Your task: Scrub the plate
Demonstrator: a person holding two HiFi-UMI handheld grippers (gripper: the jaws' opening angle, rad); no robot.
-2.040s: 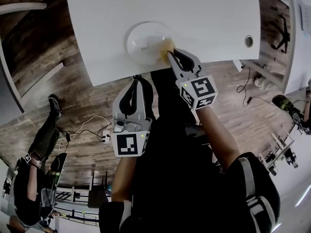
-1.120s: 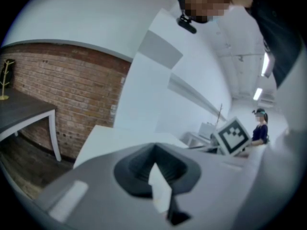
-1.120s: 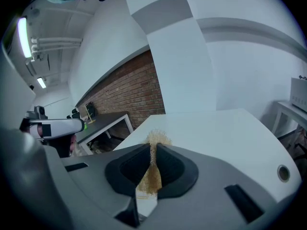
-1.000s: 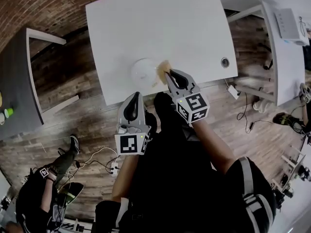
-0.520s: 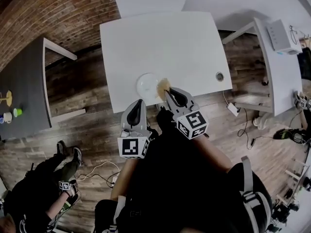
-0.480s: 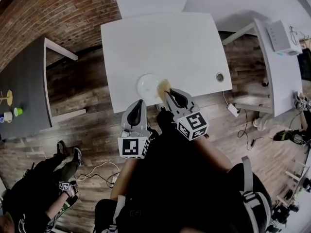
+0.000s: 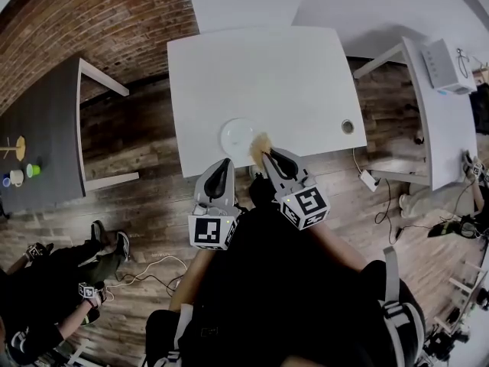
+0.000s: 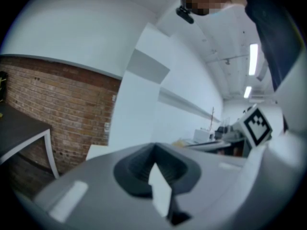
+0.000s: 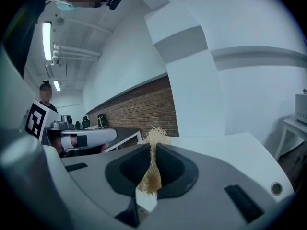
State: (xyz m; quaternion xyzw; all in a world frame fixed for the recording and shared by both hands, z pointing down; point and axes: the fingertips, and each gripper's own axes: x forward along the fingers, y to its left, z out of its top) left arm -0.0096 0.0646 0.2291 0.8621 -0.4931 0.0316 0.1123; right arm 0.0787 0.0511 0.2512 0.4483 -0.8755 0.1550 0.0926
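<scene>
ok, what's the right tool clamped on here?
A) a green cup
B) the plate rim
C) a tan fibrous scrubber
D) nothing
C: in the right gripper view the right tool is shut on a tan fibrous scrubber, with a tuft of it sticking out past the tips.

Floored in dark wood planks, bounded by a red brick wall on the left and a plain white wall beyond, furnished with a white table centrally, a dark grey table left and a white desk right, lit by ceiling strip lights.
</scene>
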